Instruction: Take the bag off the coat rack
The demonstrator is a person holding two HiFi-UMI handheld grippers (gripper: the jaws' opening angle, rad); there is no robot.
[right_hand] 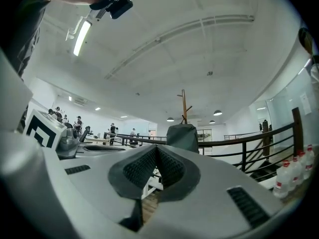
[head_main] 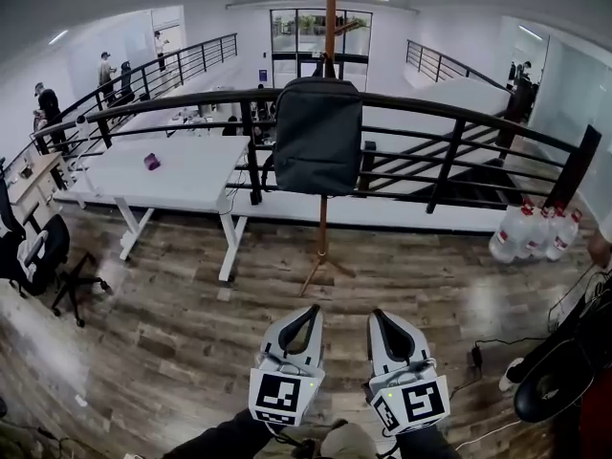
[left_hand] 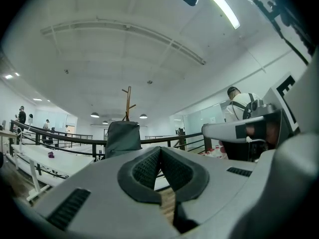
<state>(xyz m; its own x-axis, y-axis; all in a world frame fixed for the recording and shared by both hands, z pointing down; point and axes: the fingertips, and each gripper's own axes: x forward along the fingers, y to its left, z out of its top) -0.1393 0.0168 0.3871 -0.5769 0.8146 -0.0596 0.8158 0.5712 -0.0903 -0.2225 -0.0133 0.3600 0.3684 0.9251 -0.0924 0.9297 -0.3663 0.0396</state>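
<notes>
Dark grey backpack [head_main: 318,134]: hanging on wooden coat rack [head_main: 322,228], upper centre of head view.
Left gripper [head_main: 310,312]: jaws together, empty, bottom centre.
Right gripper [head_main: 380,316]: jaws together, empty, just beside it.

**A:** First lot?

**B:** Dark grey rectangular cloth bag [head_main: 317,137]: woven fabric, matt. Slim brown wooden coat rack [head_main: 330,27]: smooth, lightly sheened.

**A:** Fixtures?

**B:** Black metal railing [head_main: 251,156]: painted, satin. White rectangular table [head_main: 191,175]: smooth, matt top. Brown plank floor [head_main: 172,323]: wood grain, glossy, catching the light.

**A:** Tools and sundries?

**B:** Left gripper [head_main: 310,311] and right gripper [head_main: 381,316]: pale grey matt plastic shells. Black pads [left_hand: 146,167]: finely ribbed, rubbery. Clear plastic water bottles [head_main: 535,235]: glossy.
</notes>
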